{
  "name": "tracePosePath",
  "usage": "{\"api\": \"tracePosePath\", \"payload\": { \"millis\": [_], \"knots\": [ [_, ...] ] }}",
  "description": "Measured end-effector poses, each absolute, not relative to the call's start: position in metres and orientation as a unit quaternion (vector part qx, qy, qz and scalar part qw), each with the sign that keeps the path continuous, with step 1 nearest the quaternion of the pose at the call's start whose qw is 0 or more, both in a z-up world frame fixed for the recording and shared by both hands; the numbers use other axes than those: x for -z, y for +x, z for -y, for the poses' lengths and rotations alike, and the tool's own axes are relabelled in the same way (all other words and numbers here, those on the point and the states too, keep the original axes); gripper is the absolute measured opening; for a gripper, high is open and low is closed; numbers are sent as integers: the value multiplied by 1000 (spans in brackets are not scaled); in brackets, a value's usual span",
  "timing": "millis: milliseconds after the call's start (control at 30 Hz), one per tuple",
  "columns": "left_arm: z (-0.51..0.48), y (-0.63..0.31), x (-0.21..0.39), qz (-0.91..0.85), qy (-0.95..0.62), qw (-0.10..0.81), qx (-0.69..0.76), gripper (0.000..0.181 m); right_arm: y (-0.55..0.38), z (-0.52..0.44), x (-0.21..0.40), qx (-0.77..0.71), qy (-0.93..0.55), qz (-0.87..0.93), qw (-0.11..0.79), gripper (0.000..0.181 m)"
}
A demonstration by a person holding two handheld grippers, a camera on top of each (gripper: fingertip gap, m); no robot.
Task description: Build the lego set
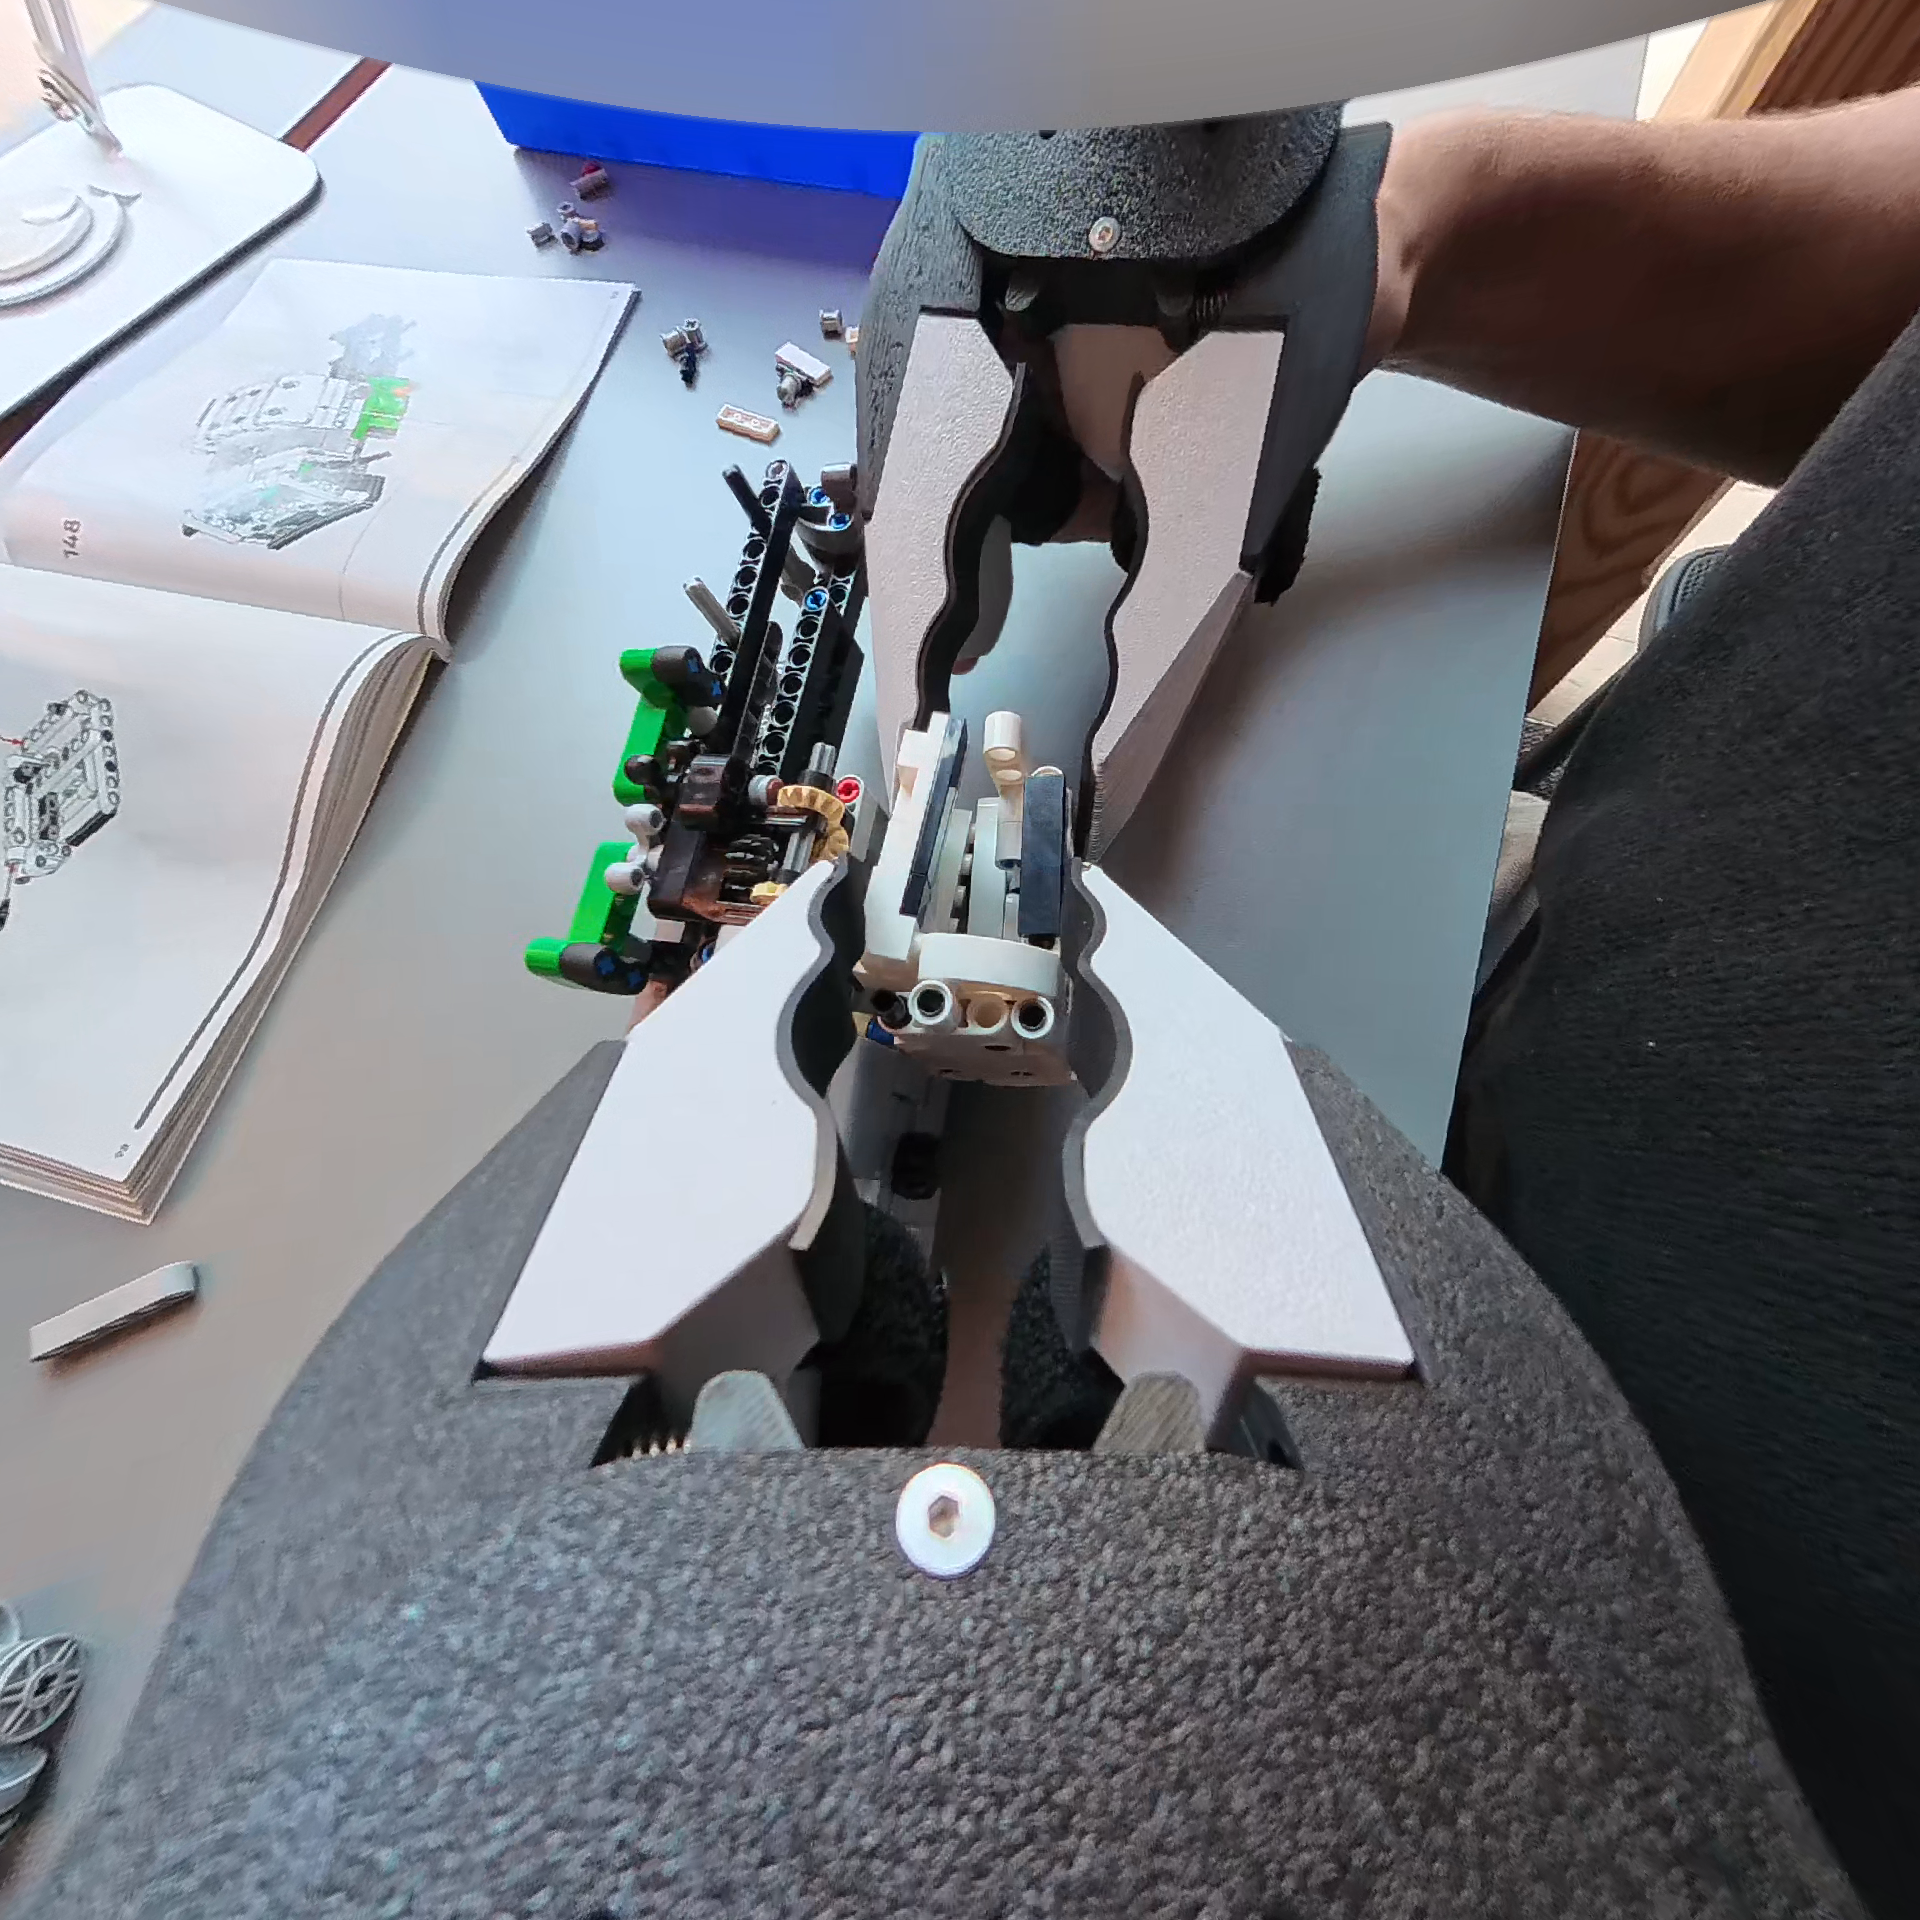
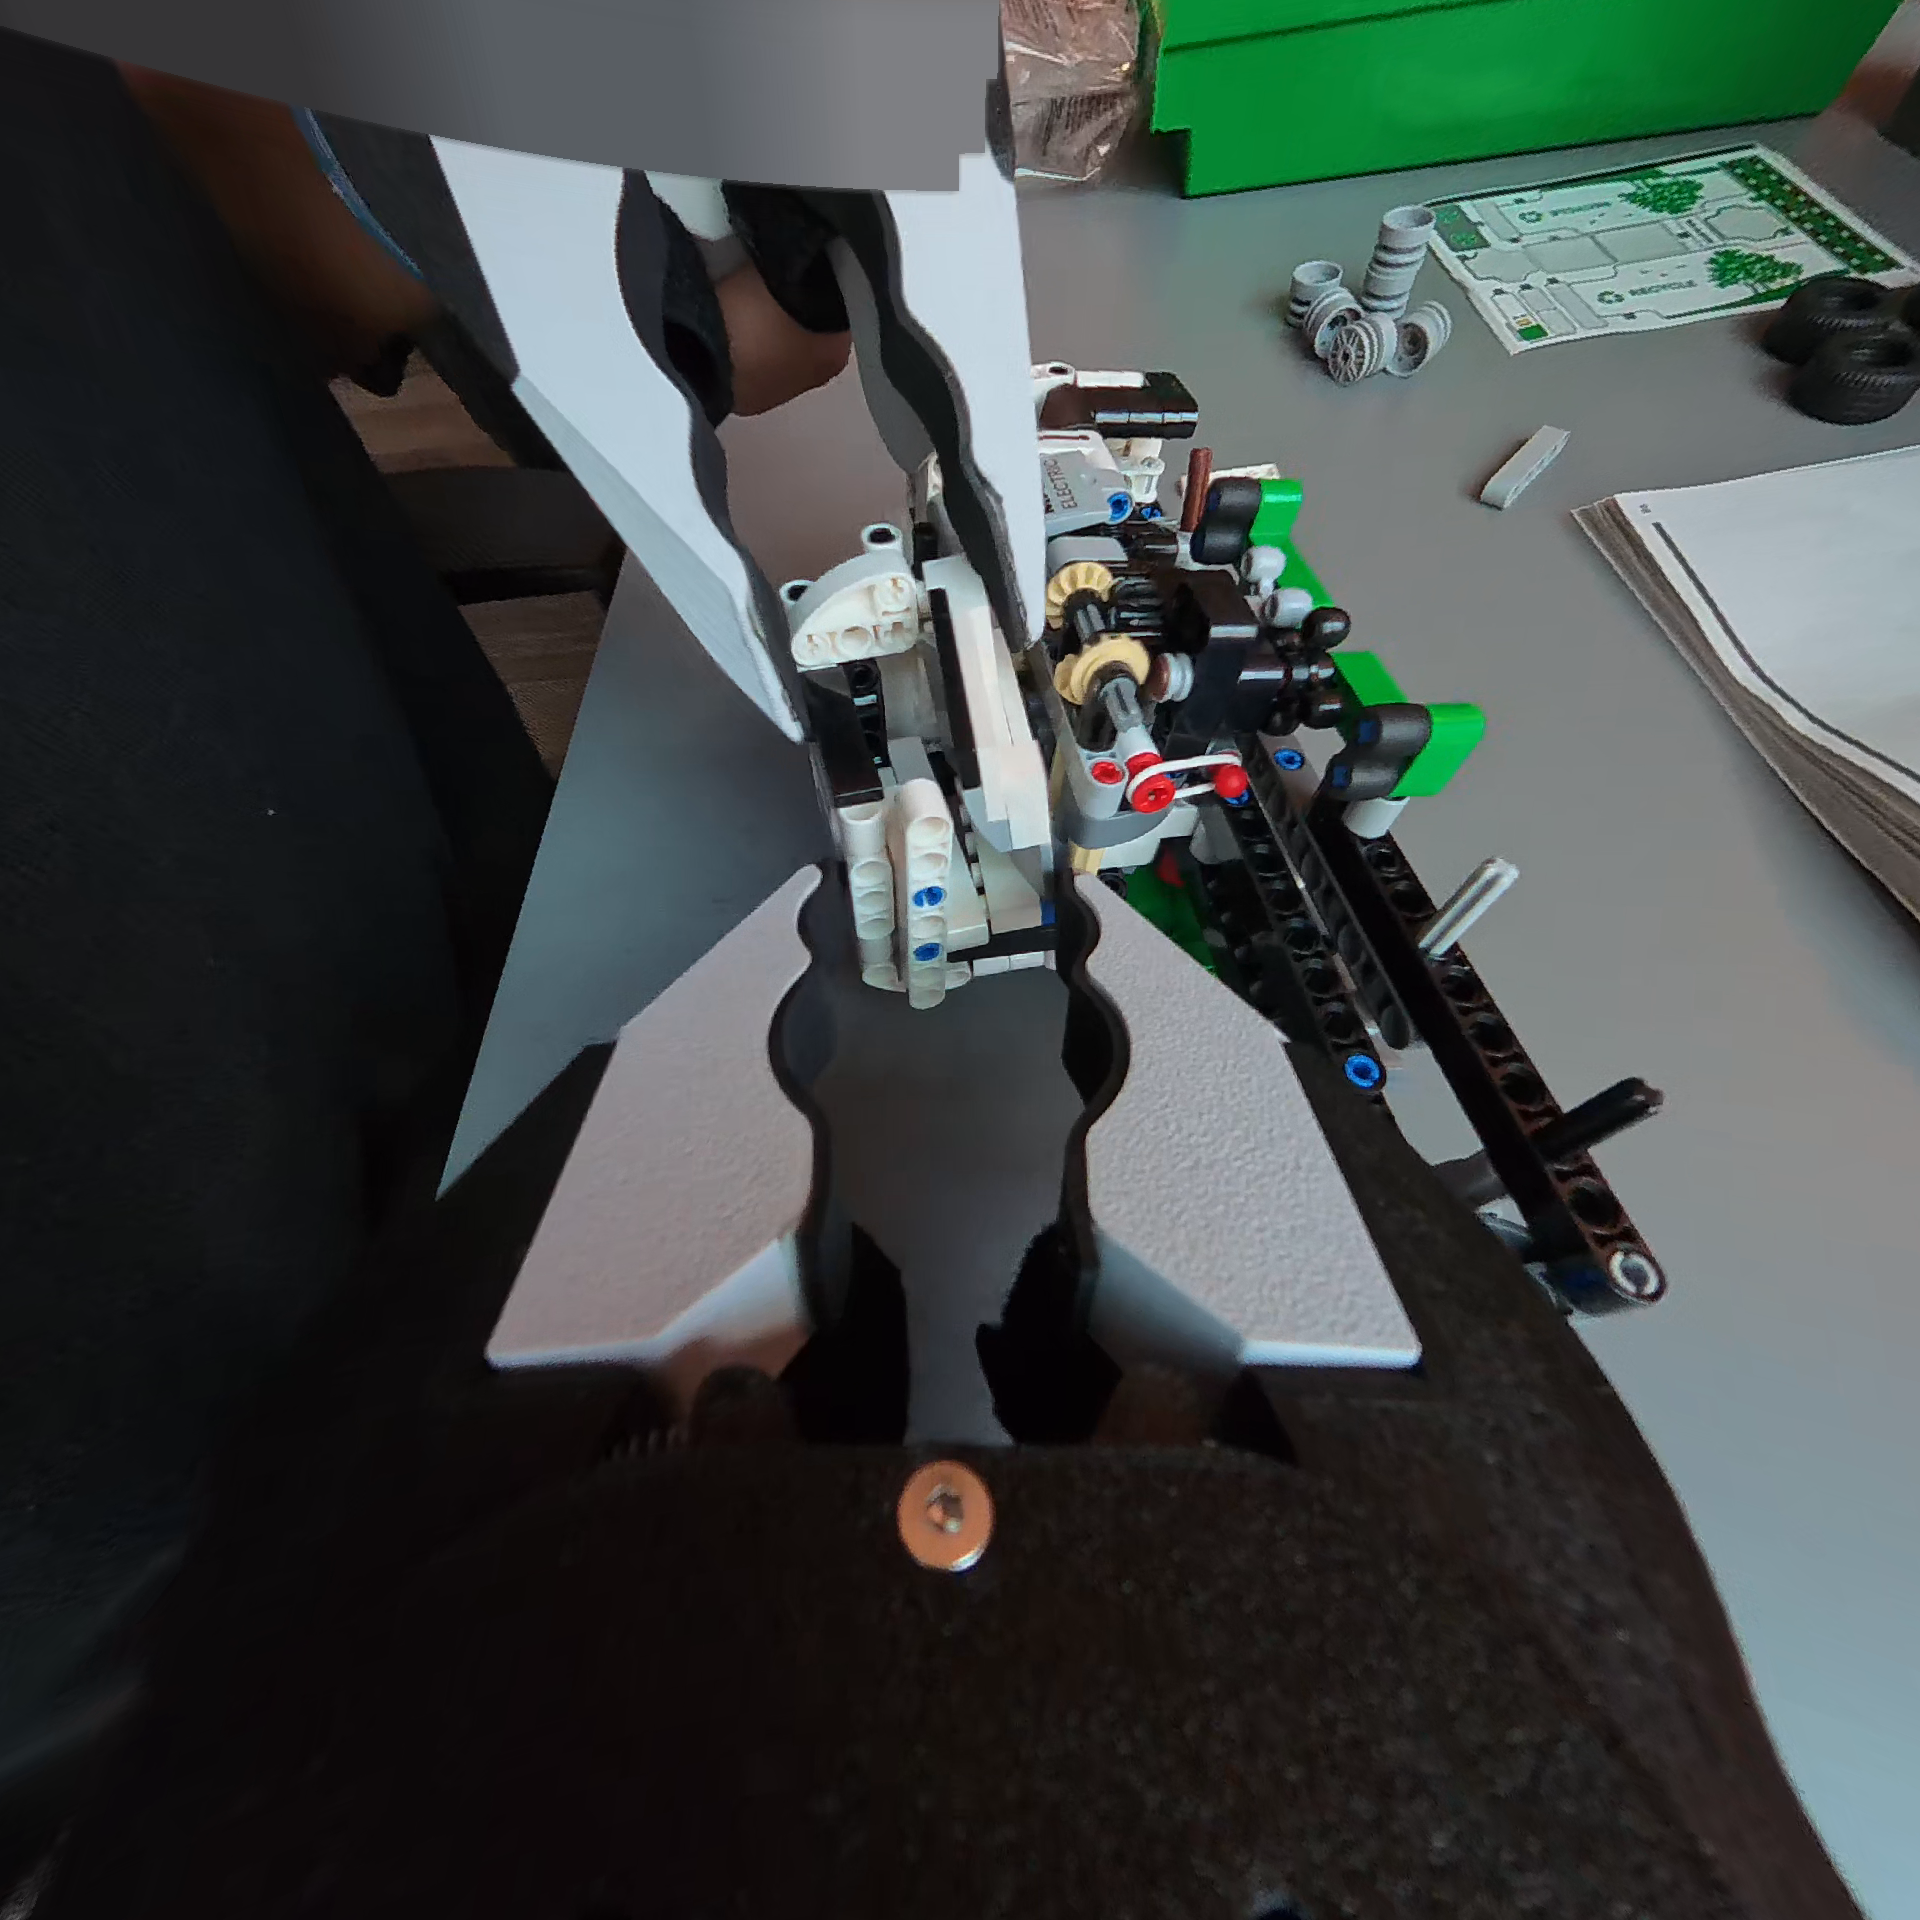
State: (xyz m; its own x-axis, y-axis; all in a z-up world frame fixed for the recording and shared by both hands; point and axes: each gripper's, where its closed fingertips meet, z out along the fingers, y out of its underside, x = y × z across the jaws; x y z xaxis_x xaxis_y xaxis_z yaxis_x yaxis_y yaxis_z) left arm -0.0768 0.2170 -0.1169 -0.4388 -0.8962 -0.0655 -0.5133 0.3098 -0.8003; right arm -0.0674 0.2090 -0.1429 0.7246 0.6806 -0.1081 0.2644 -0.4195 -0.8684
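A white, grey and black lego cab block sits at the table's near edge, against a long black beam chassis with green parts. My left gripper is shut on the block's near end. My right gripper comes in from the far side and is shut on the same block. In the right wrist view, my right gripper clamps the white block, the left gripper grips it from above, and the chassis lies to the right. I cannot tell whether block and chassis are joined.
An open instruction book lies to the left, with loose small parts and a blue bin beyond. A grey beam, grey wheel rims, black tyres, a sticker sheet and a green box are around. The grey beam is about 20 cm from my left fingertips. It is also in sight in the left wrist view.
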Motion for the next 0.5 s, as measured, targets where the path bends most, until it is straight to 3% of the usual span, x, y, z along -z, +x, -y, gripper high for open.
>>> {"api": "tracePosePath", "payload": {
  "millis": [267, 400, 500],
  "knots": [
    [-215, -78, 116, -760, -475, 237, 374, 37, -67, -207, 143, -218, -796, 276, 492, 39],
    [-209, -81, 110, -770, -479, 181, 380, 38, -71, -207, 144, -221, -789, 275, 502, 39],
    [-205, -79, 100, -780, -474, 139, 384, 29, -73, -207, 145, -220, -789, 279, 500, 39]
  ]
}}
